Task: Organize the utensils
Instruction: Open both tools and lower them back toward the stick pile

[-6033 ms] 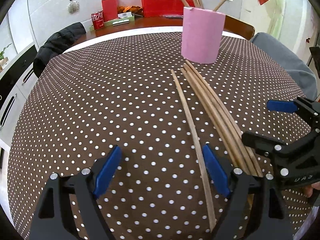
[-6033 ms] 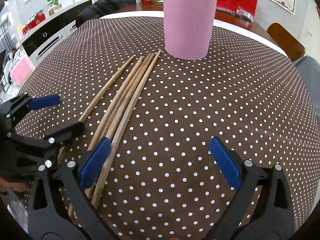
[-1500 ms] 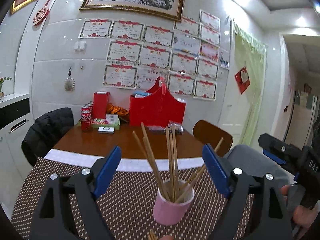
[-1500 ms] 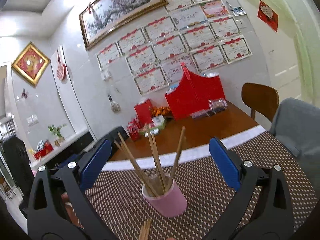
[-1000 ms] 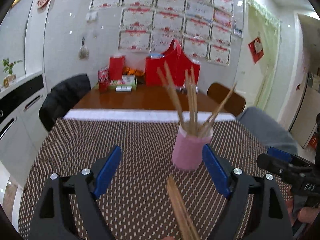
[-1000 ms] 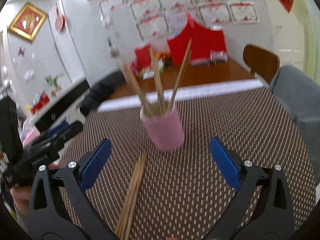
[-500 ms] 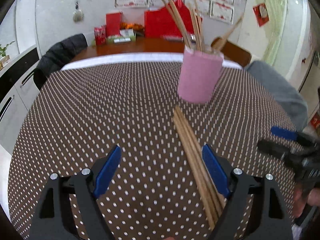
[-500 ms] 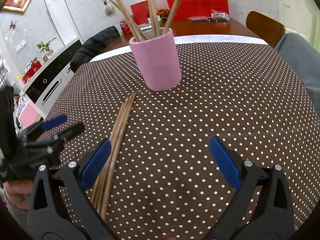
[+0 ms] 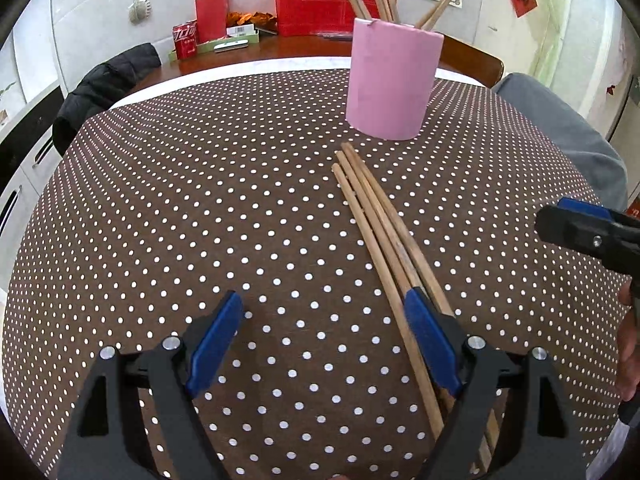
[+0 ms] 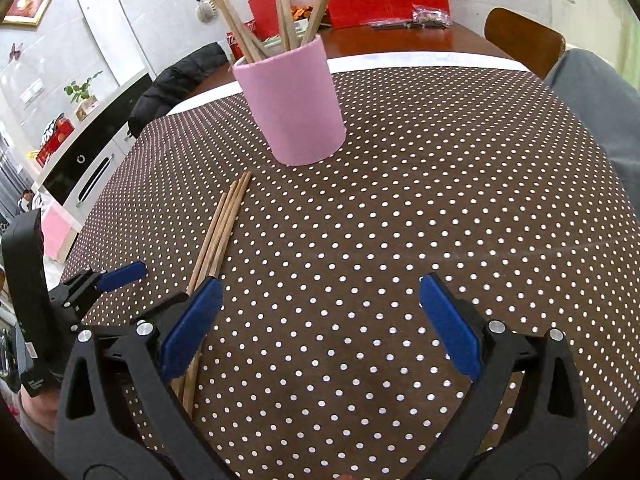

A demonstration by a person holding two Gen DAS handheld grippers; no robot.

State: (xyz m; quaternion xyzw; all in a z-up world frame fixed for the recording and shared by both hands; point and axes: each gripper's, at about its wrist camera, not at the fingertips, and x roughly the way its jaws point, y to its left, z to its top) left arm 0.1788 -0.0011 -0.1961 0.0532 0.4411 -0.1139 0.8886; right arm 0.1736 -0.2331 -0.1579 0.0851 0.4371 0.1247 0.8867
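Beside the pink cup, three tan wooden chopsticks lie bundled.

The right tongs gaped empty above the bench; loose chopsticks lay near a pink cup.

You have bright, even indoor light, soft shadows, sharp focus; fisheye bends the counter edges, and dark vignette fills the corners.
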